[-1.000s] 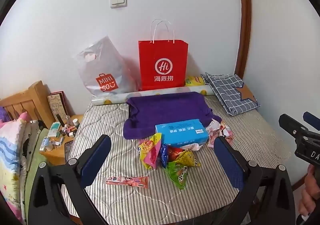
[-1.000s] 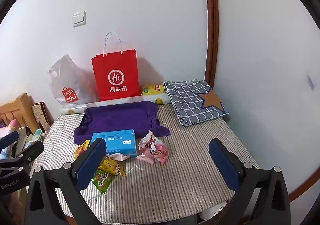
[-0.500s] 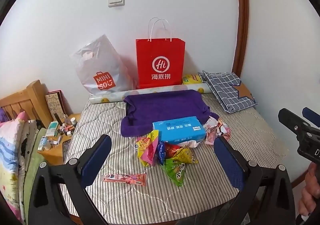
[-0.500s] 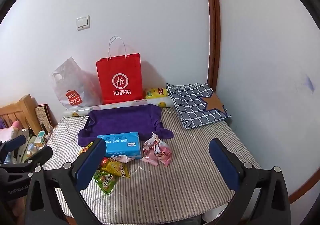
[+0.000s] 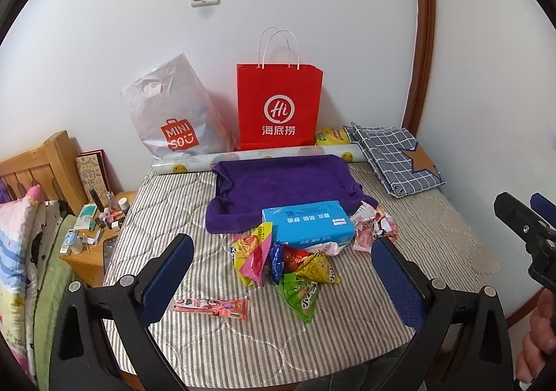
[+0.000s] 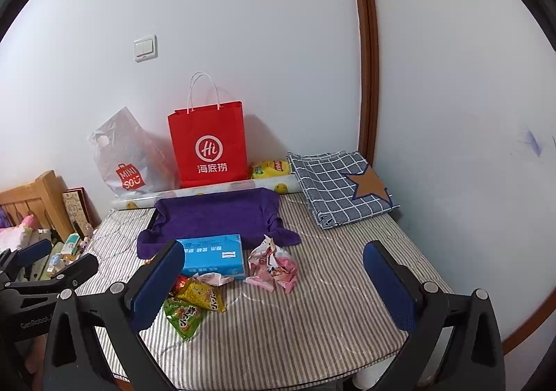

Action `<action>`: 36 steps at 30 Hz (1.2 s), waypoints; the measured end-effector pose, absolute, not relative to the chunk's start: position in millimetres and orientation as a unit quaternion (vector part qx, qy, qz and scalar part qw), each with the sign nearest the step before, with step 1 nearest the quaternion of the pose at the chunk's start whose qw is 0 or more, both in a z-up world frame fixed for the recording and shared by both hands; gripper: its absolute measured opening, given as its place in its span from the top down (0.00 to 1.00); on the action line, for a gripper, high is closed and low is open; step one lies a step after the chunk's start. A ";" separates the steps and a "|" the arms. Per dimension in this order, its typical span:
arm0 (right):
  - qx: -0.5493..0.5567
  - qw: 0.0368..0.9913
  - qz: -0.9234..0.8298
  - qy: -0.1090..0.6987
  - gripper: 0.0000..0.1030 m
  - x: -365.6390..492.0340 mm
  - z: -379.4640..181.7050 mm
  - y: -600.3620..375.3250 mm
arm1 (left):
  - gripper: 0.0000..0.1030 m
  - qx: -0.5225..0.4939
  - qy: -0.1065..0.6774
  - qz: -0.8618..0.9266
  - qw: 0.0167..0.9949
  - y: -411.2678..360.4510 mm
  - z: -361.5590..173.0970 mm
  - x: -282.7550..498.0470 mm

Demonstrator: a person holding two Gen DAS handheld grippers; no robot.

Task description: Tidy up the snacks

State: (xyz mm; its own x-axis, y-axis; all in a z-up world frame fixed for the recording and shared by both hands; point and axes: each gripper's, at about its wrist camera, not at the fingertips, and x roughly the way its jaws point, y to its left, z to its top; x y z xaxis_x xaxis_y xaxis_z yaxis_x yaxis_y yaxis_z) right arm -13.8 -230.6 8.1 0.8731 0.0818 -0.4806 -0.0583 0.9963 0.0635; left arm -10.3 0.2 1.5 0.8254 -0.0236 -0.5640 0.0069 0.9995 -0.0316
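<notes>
Snack packets lie on a striped mattress (image 5: 347, 332): a yellow-pink packet (image 5: 253, 253), a red-blue one (image 5: 288, 257), a yellow one (image 5: 318, 267), a green one (image 5: 300, 295) and a long pink stick pack (image 5: 212, 307). A crumpled pink wrapper (image 5: 373, 226) lies right of a blue tissue pack (image 5: 307, 222). My left gripper (image 5: 283, 278) hovers open above the near edge, nothing between its fingers. My right gripper (image 6: 274, 281) is also open and empty, with the green packet (image 6: 182, 316) and pink wrapper (image 6: 274, 267) ahead.
A purple towel (image 5: 285, 186) covers a tray behind the tissue pack. A red paper bag (image 5: 278, 106), a white Miniso bag (image 5: 173, 113), a paper roll (image 5: 187, 165) and a folded checked cloth (image 5: 396, 158) line the wall. A cluttered bedside table (image 5: 93, 227) stands left.
Both grippers have drawn back and dipped slightly, so the mattress and bags sit lower and smaller in view. Nothing on the mattress has moved.
</notes>
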 end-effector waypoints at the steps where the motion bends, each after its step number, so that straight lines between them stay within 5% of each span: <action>1: 0.024 0.967 0.037 0.249 0.00 -14.9 6.9 -230.7 | 0.01 -0.015 0.295 -0.008 0.955 0.5 1.4 -10.7; 36: 0.041 0.965 0.078 0.249 0.00 -21.5 1.7 -226.2 | 0.01 -0.028 0.290 0.005 0.956 7.7 -3.7 -15.5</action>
State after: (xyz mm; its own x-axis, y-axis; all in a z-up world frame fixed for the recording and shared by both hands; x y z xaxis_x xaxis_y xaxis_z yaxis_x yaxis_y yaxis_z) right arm -21.5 -226.2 1.7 0.8641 0.1708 -0.4734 -0.1296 0.9844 0.1186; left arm -15.5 7.7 -3.7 0.8313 -0.0072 -0.5558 -0.0250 0.9984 -0.0504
